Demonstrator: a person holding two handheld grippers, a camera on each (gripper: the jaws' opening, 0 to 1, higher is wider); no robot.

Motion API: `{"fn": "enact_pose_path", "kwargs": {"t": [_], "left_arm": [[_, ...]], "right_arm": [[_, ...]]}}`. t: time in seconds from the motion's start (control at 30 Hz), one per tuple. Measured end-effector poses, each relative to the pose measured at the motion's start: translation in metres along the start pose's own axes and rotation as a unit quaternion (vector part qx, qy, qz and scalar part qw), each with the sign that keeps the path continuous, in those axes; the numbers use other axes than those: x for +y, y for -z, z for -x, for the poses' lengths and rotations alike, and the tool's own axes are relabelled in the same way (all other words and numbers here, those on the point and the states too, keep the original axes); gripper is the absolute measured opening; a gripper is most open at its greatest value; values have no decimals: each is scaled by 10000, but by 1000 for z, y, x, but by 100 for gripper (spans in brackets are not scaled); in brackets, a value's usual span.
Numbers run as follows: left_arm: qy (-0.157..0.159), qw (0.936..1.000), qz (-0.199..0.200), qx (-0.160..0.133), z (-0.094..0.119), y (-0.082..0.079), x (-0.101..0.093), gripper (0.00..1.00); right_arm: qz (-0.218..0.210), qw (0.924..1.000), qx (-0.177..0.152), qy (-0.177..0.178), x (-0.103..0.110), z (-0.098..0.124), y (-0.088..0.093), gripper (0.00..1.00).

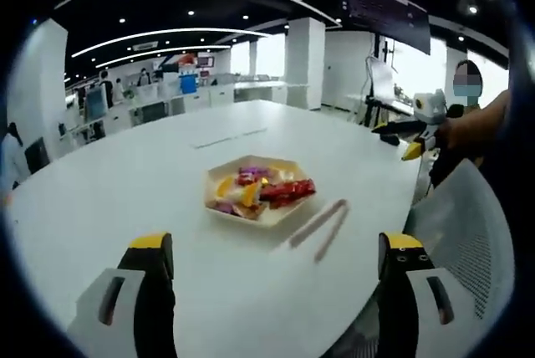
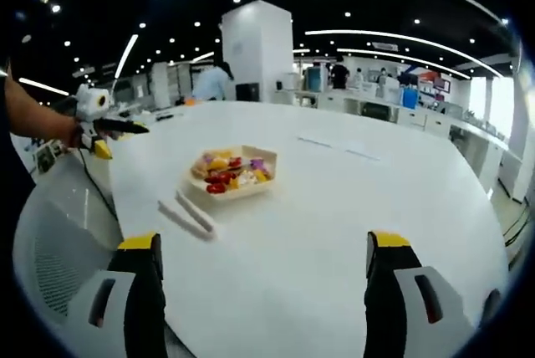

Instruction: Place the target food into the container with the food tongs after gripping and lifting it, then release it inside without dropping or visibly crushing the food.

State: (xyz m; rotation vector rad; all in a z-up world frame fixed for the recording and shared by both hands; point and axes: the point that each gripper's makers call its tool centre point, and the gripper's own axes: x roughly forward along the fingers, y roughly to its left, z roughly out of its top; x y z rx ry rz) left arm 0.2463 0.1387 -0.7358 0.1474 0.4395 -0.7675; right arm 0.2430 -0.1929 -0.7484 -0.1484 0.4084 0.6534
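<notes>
A big white surface [image 1: 125, 207] is seen from both sides here, pretty much bare except for the stuff in the middle. A pale hexagonal tray [image 1: 261, 193] sits there, loaded with mixed food pieces [image 1: 266, 189], orange, red and purple bits all piled together; what each piece is can't really be made out at this size. Just beside the tray, on the side nearer the edge of the surface, a pair of pinkish food tongs [image 1: 320, 228] is lying flat, not touched by anything.

In the left gripper view, the left gripper [image 1: 276, 249] is held low over the near edge of the surface, jaws spread wide apart with nothing between them, well short of the tray. Off to the right of that view, the right gripper [image 1: 418, 128] can be spotted, held in a person's hand [image 1: 456, 128].

In the right gripper view, the same tray [image 2: 261, 176] and tongs [image 2: 188, 214] are seen from the opposite side. The right gripper's jaws are wide apart too and nothing is held. The left gripper [image 2: 104, 128] shows at far left, gripped by a hand [image 2: 71, 130]. A mesh chair back [image 2: 54, 249] is visible by the edge. An open office with desks and people is seen behind.
</notes>
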Motion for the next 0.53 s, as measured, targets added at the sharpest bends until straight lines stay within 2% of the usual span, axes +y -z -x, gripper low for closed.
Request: {"fn": "enact_pose_path", "kwargs": {"t": [0.53], "left_arm": [[-101, 9999, 0, -30, 0, -2, -2, 99]], "right_arm": [[-32, 10000, 53, 2, -1, 6, 5, 99]]}}
